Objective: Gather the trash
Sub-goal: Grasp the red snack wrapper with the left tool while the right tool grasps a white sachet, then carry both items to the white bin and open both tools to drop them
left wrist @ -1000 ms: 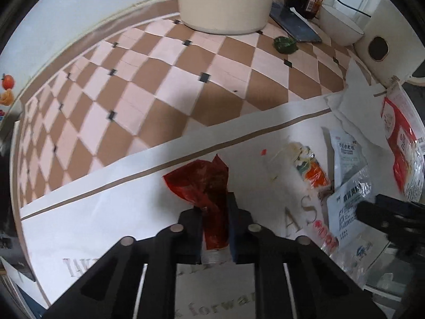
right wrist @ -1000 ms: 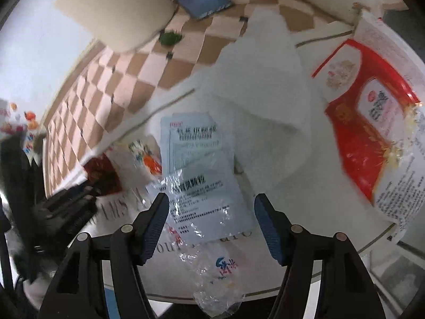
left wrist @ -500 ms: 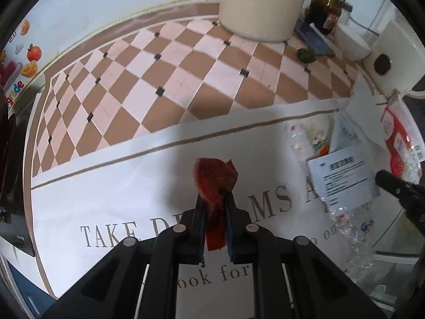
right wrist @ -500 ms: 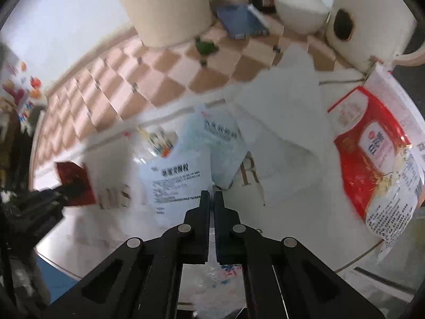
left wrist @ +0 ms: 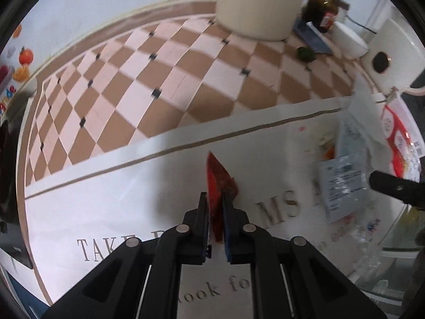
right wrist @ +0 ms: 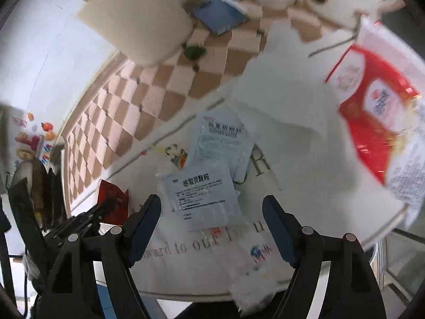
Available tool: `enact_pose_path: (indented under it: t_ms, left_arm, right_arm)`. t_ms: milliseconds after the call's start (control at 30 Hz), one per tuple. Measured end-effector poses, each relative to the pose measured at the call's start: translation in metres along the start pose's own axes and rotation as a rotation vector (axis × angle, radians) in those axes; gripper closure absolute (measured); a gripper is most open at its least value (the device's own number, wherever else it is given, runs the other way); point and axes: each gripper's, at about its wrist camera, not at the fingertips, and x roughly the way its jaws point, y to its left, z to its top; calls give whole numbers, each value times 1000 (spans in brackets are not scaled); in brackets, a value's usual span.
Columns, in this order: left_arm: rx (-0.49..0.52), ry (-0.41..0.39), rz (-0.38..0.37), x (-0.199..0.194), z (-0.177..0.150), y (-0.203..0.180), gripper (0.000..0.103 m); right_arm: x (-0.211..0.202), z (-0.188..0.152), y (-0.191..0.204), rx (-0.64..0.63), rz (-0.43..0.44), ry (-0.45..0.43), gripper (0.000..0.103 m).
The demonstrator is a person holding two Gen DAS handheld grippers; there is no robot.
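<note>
From the left wrist, the left tool (left wrist: 215, 207) is pressed together on a red wrapper (left wrist: 219, 183), which sticks up between its fingers above the white surface (left wrist: 119, 186) with grey lettering. From the right wrist, the right tool (right wrist: 211, 220) stands spread, its jaws having just been opening, with nothing gripped; a pale blue packet (right wrist: 204, 194) lies flat on the surface below the gap. A second packet (right wrist: 223, 141) lies partly under it, and a large red-and-white bag (right wrist: 377, 122) lies at the right edge.
</note>
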Motion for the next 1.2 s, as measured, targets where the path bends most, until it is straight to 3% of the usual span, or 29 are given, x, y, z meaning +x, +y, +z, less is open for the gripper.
enact_pose_path:
  t_ms: [100,133,200,267,333,367,433,633,900,1067,1200]
  left_arm:
    - [-12,-4,-18,3,0,6,96]
    - [-12,-4,-21,3,1,7,96]
    - [-12,-5,-21,3,0,7,96]
    - [-12,-6,-16,2,-1,7,96]
    - [-13,-9,-10,0,-2,7,96]
    - [-13,-12,-11,-2,-3,7,96]
    - [-15,-24,-13,-9,-4,9,98]
    - [-18,-84,-41,-38,0,13,98]
    - [-22,-183,-112,-84,20,13,99]
    - [23,-249,-209,-120,33,-4,99]
    - [119,-267,-280,-139,39,-39,99]
  right_arm:
    - [35,5,4,-18,-41,59,20]
    - [37,5,10,-45,-53,43,14]
    - [48,5,33,-144,-111,46,14]
    - [57,-2,55,-266,-211,22,25]
    - [59,-10,72,-368,-300,-23,76]
    - [59,-12,75,-383,-296,-33,87]
    - [48,-13,74,-358,-273,-74,95]
    - [-4,-10,62,-270,-176,-202,97]
    - [-70,-7,43,-171,-137,-346,97]
    - [-111,-12,28,-105,-118,-446,97]
    - [-145,-29,4,-27,-117,-537,97]
